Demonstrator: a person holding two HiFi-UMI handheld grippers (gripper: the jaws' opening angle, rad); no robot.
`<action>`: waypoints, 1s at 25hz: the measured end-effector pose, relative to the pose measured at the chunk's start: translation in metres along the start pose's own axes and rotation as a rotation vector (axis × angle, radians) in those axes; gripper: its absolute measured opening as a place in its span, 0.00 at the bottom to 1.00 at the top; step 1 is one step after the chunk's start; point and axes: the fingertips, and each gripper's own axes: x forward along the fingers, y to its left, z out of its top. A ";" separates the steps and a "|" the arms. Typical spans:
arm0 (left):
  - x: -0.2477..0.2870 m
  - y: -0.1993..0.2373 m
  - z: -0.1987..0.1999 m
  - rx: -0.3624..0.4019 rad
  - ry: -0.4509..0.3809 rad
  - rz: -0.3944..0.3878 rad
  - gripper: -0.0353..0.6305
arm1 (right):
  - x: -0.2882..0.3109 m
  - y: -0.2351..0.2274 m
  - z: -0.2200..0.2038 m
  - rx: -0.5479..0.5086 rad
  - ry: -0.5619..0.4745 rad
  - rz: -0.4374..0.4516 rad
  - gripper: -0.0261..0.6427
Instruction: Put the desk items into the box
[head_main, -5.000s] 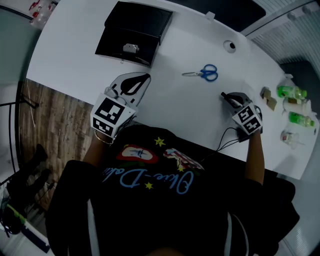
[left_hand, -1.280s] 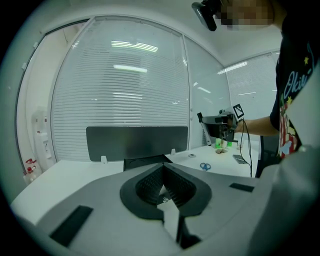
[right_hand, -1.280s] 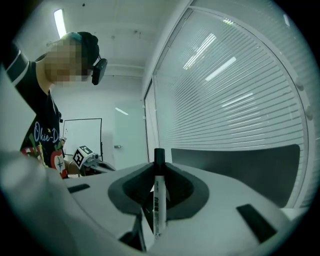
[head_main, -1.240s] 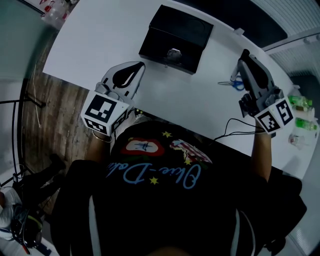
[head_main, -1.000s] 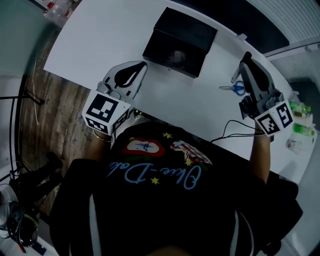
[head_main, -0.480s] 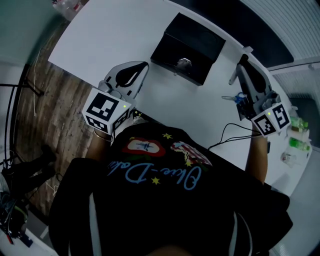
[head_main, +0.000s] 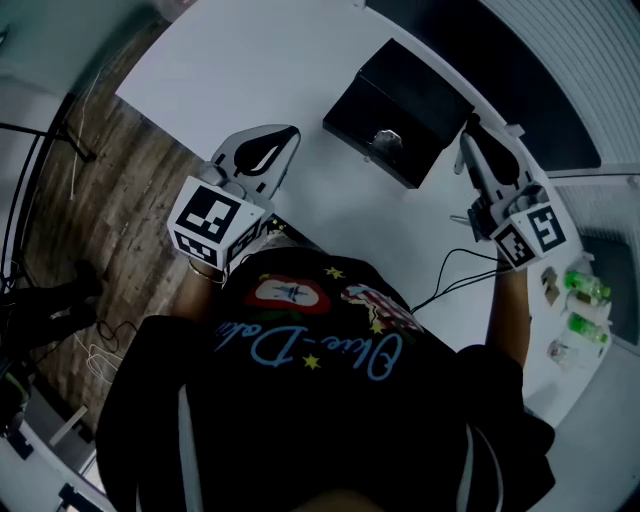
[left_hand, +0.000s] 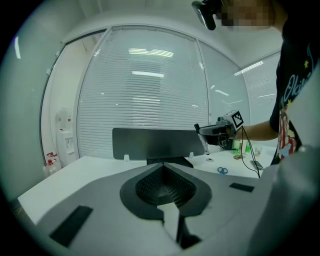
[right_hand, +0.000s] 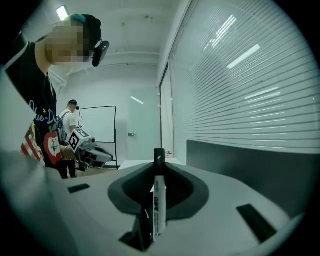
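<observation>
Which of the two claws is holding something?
The right gripper: it clamps a black-capped white marker pen; the left gripper is shut on nothing.

- Head view dim and underexposed; the white bench (head_main: 250, 90) reads grey, with soft shadows.
- Gripper views brighter under a ceiling light (right_hand: 62, 12); fisheye bulge, black corners.
- Left hand-held gripper (left_hand: 163, 172) soft near the lens.

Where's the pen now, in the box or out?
Out. The right gripper holds the pen between its jaws, not yet in the box.

- Black-capped white marker (right_hand: 158, 205) is standing upright, clamped in the right tongs (right_hand: 159, 170);
- black box (head_main: 425, 90) is sitting open on the white tabletop (head_main: 250, 70);
- blue scissors (left_hand: 222, 170) are lying flat on that tabletop.
</observation>
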 end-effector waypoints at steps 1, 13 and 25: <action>-0.001 0.002 -0.001 -0.002 0.002 0.009 0.07 | 0.004 -0.001 -0.003 -0.002 0.007 0.007 0.15; -0.006 0.007 -0.012 -0.017 0.037 0.073 0.07 | 0.040 -0.009 -0.051 -0.010 0.123 0.046 0.15; -0.001 0.011 -0.019 -0.026 0.062 0.093 0.07 | 0.059 -0.019 -0.101 -0.002 0.233 0.056 0.15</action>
